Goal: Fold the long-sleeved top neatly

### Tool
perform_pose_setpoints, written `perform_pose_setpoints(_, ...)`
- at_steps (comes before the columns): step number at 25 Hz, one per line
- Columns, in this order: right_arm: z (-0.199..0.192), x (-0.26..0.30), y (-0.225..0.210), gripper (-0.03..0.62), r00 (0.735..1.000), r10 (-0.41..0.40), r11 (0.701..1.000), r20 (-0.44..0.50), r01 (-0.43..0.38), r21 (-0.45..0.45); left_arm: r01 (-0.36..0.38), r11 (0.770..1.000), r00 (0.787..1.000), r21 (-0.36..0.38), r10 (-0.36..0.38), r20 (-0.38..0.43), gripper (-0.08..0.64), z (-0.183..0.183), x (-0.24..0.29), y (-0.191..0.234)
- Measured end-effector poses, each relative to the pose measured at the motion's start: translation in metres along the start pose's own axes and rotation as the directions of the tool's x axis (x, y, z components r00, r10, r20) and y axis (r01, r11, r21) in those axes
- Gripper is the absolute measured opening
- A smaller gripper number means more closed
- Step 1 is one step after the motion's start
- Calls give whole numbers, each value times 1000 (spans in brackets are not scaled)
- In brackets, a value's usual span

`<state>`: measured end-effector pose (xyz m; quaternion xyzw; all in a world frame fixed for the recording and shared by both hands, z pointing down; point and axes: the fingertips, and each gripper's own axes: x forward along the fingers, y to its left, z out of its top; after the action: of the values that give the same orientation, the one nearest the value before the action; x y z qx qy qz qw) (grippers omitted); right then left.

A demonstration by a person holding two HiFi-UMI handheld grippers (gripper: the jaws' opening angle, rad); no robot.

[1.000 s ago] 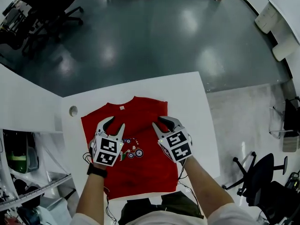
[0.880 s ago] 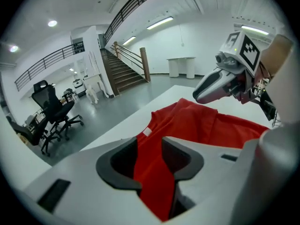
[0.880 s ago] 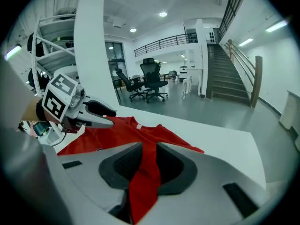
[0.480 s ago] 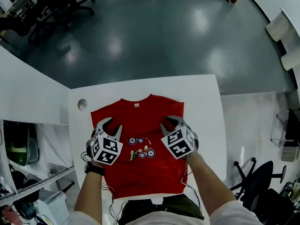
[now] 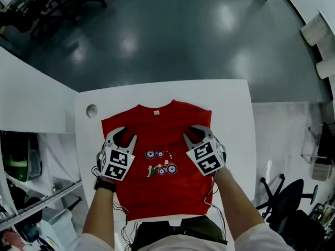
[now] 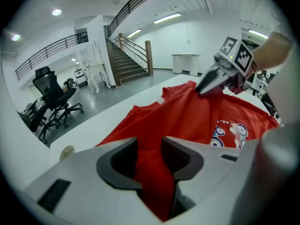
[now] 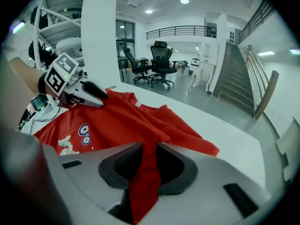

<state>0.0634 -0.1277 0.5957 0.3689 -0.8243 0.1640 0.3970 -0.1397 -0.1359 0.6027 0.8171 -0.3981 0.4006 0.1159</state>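
A red long-sleeved top (image 5: 157,129) lies front up on the white table (image 5: 230,103), with a small wheel print (image 5: 161,162) on its chest and a white label (image 5: 156,112) at the collar. My left gripper (image 5: 124,136) sits at the top's left side, shut on a pinched fold of red cloth (image 6: 150,172). At the right side, near the shoulder, my right gripper (image 5: 192,134) is shut on another fold (image 7: 145,172). Each gripper shows in the other's view: the right gripper (image 6: 213,81) and the left gripper (image 7: 89,92). The sleeves are hidden from me.
A round cable hole (image 5: 91,110) sits in the table's far left corner. Shelving (image 5: 31,182) stands to the left of the table. Office chairs (image 5: 52,4) are far off on the grey floor, and another chair (image 5: 293,192) is at the right. Cables hang near the table's front edge.
Both grippers have sunk toward the table and drawn apart, the right one out toward the top's right edge. The top now lies wider and flatter, with cloth still between both pairs of jaws.
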Motion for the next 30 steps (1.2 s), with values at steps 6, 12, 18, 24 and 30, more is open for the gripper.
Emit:
perform_pose_setpoints(6, -1, 1, -1, 110, 1000, 1, 1000, 2, -1, 4, 3, 1000, 1000, -4, -3, 6, 164, 0, 1, 0)
perform_pose_setpoints(12, 10, -11, -3, 146, 998, -4, 1000, 55, 2, 28, -30, 999, 999, -20, 30, 35, 173, 4, -11, 3)
perform_pose_setpoints(18, 3, -33, -2, 152, 995, -29, 999, 92, 26, 38, -74, 996, 996, -41, 76, 44, 173, -9, -38, -3)
perform_pose_setpoints(24, -20, -60, 11, 152, 996, -28, 997, 85, 22, 72, -123, 987, 990, -99, 129, 59, 173, -27, -74, -17)
perform_pose_setpoints(30, -55, -87, 38, 152, 997, 16, 999, 70, -19, 46, -132, 984, 991, -123, 135, 19, 173, -62, -105, -59)
